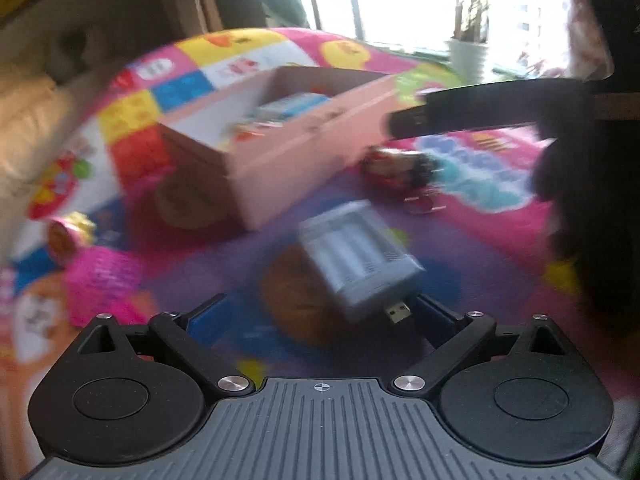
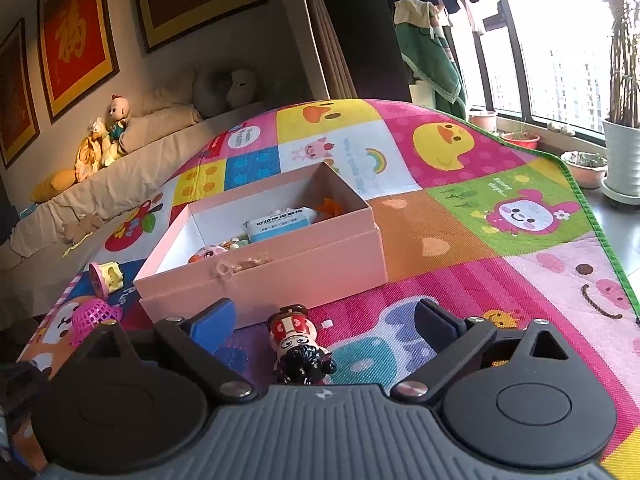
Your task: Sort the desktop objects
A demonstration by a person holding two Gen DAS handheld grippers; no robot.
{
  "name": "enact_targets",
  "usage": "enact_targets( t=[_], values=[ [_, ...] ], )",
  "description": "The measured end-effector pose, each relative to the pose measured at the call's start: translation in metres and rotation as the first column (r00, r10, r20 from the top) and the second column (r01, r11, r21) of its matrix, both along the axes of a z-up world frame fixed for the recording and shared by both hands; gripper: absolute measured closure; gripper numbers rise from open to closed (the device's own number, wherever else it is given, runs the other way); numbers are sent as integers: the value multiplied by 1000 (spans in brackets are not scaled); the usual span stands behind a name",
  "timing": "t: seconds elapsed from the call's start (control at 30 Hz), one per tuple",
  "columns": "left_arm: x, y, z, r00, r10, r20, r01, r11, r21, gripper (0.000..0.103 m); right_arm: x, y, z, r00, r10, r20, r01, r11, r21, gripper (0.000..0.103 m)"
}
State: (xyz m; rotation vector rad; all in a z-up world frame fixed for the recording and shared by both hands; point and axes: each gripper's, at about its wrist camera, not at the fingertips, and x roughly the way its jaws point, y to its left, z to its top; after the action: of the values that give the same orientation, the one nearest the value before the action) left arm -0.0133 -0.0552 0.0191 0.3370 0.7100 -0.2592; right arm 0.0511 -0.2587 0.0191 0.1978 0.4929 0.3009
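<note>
The left wrist view is blurred. A grey battery charger (image 1: 360,256) with a USB plug lies on the colourful play mat (image 1: 480,248), just ahead of my left gripper (image 1: 320,316), whose jaws stand open and apart from it. Beyond it sits the open pink box (image 1: 280,160). In the right wrist view a small red, white and black figurine (image 2: 298,344) lies on the mat between the wide-open fingers of my right gripper (image 2: 326,318), with gaps on both sides. The same figurine (image 1: 400,172) shows in the left view under a black finger (image 1: 460,114) of the right gripper.
The pink box (image 2: 304,268) holds a wipes pack (image 2: 280,224) and small toys. A pink mesh basket toy (image 2: 94,316) and a yellow-pink toy (image 2: 106,278) lie left of it. A sofa with plush toys (image 2: 100,140) lies behind; plant pots (image 2: 624,152) stand at the window.
</note>
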Motion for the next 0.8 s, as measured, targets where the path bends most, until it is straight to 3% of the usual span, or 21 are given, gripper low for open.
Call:
enact_targets(
  t=[0.07,0.13,0.27,0.37,0.47,0.6,0.8],
  values=[
    [2,14,-1,998,52,36,-55,996,73,3,-1,0,0,1000,-3,3,3,1000,-1,6],
    [8,29,-1,992,121,40,-124,988,92,3,-1,0,0,1000,-3,7,4,1000,-2,5],
    [17,50,6,978,206,-24,-206,979,-2,3,-2,1,1,1000,-6,11,6,1000,-5,4],
    [17,47,11,979,163,-123,-183,967,-175,3,-2,1,1,1000,-8,13,8,1000,-6,3],
    [14,29,13,982,93,-166,-135,955,-265,3,-3,1,1,1000,-12,18,12,1000,-8,3],
    [19,2,9,980,36,-196,-94,950,-297,2,-7,-2,3,998,-42,40,41,999,2,3],
    [46,-17,-1,982,59,-178,-107,955,-275,1,-9,-6,4,997,-59,55,58,998,20,3]
  ],
)
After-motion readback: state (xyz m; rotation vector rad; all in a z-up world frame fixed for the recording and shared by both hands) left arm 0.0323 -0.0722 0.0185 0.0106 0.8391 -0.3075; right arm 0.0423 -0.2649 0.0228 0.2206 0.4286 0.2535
